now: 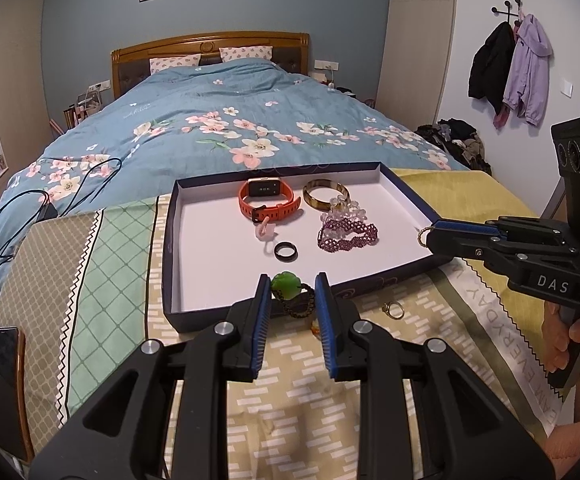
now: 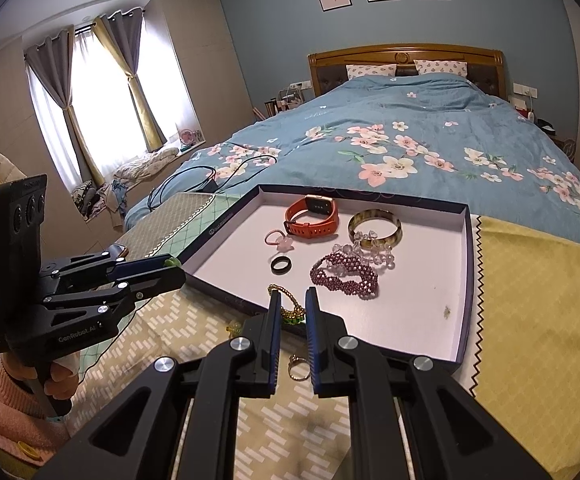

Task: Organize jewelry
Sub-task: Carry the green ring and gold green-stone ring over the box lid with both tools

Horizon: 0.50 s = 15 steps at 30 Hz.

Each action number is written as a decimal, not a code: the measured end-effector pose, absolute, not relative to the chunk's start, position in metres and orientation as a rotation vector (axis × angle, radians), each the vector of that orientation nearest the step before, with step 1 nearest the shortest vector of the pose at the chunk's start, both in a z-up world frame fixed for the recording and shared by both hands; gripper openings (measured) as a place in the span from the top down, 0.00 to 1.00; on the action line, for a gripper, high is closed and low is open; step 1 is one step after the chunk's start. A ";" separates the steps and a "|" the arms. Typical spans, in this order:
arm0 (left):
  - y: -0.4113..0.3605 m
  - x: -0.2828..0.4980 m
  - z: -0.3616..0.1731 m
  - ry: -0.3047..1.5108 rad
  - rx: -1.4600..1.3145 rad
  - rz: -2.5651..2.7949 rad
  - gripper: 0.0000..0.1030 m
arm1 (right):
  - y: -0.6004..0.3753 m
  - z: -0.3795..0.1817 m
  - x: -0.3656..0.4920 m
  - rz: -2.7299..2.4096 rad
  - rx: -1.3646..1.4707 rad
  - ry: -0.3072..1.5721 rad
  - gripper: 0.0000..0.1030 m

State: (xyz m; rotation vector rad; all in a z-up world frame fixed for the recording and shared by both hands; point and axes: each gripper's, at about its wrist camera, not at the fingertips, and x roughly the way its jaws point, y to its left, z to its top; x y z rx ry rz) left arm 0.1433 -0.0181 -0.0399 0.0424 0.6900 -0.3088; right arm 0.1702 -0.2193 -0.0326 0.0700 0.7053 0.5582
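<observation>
A navy tray (image 1: 168,240) with a white floor lies on the bed cloth and holds an orange watch (image 1: 268,196), an amber bangle (image 1: 325,195), a purple bead bracelet (image 1: 347,236), a black ring (image 1: 286,251) and a pink ring (image 1: 265,231). My left gripper (image 1: 293,294) holds a green-stone bracelet (image 1: 288,286) between its pads at the tray's near rim. My right gripper (image 2: 293,312) is shut on a gold bead chain (image 2: 286,300) over the tray's near edge; in the left view its tips (image 1: 429,236) carry a gold loop.
A small gold ring (image 1: 393,309) lies on the cloth in front of the tray; it also shows in the right wrist view (image 2: 298,368). A phone (image 1: 4,384) lies at the far left. Black cables (image 1: 50,196) trail over the floral duvet behind.
</observation>
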 end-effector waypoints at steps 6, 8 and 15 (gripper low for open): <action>-0.018 0.146 -0.039 0.687 0.043 -0.307 0.78 | -0.220 -0.031 0.174 0.552 0.066 0.698 0.90; -0.019 0.147 -0.038 0.684 0.045 -0.304 0.78 | -0.220 -0.031 0.176 0.548 0.062 0.697 0.90; -0.020 0.154 -0.036 0.684 0.042 -0.303 0.78 | -0.218 -0.031 0.186 0.541 0.055 0.702 0.90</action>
